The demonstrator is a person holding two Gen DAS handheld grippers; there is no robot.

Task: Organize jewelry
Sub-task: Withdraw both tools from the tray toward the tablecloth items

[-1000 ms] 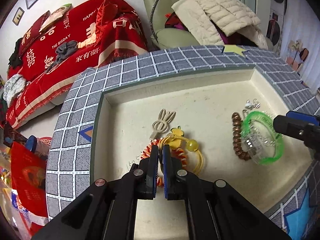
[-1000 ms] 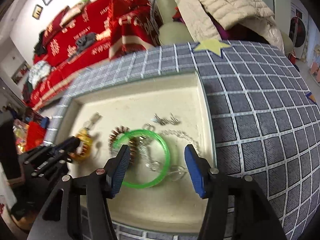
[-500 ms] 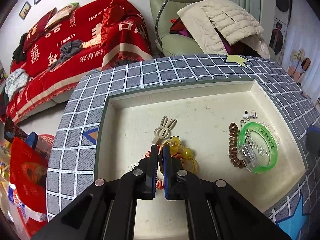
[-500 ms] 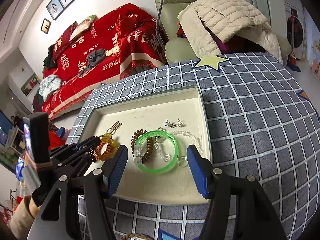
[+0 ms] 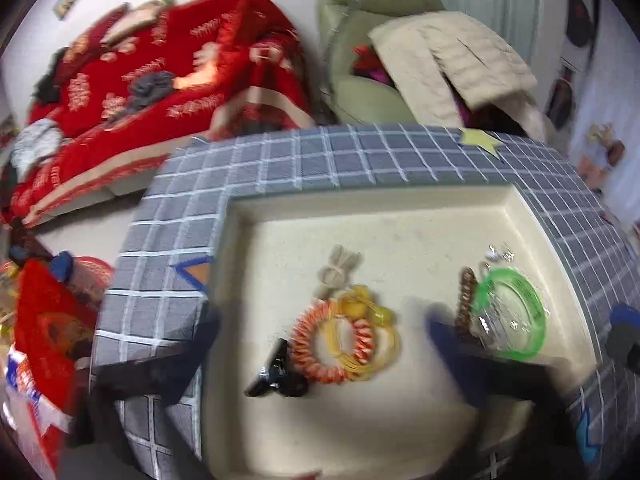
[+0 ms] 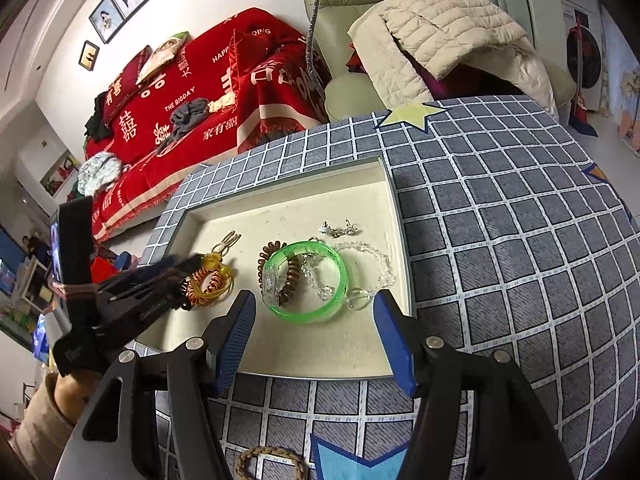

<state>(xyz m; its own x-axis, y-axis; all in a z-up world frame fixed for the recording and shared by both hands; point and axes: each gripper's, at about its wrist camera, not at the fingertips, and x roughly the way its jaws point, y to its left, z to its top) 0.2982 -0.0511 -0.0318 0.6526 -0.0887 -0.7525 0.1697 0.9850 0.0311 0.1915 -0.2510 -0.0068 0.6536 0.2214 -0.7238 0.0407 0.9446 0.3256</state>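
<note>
Left tongs (image 5: 320, 344) had just sprung from shut to fully wide, both fingers blurred, nothing gripped; a black hair clip (image 5: 276, 372) now lay bare on the tray floor between them, touching the orange spiral band (image 5: 332, 344). Right tongs (image 6: 312, 332) stood part open and empty above the tray's near edge, having drawn back a little from the green bangle (image 6: 304, 280). Orange band overlapped a yellow looped cord (image 5: 372, 340), with a beige rabbit clip (image 5: 338, 270) just beyond. Green bangle lay toward the right side of the cream tray (image 6: 280, 208), over a brown coil band (image 6: 290, 268), beside a clear bead bracelet (image 6: 372, 260) and small silver earrings (image 6: 340, 230). Tray sat on the checked worktop (image 6: 500, 240); a braided cord (image 6: 268, 460) still lay outside it. Judgement: everything light; bangle stiff and slick, best pinched across its wall; coils soft and springy; bead strand limp, likely to snag.
</note>
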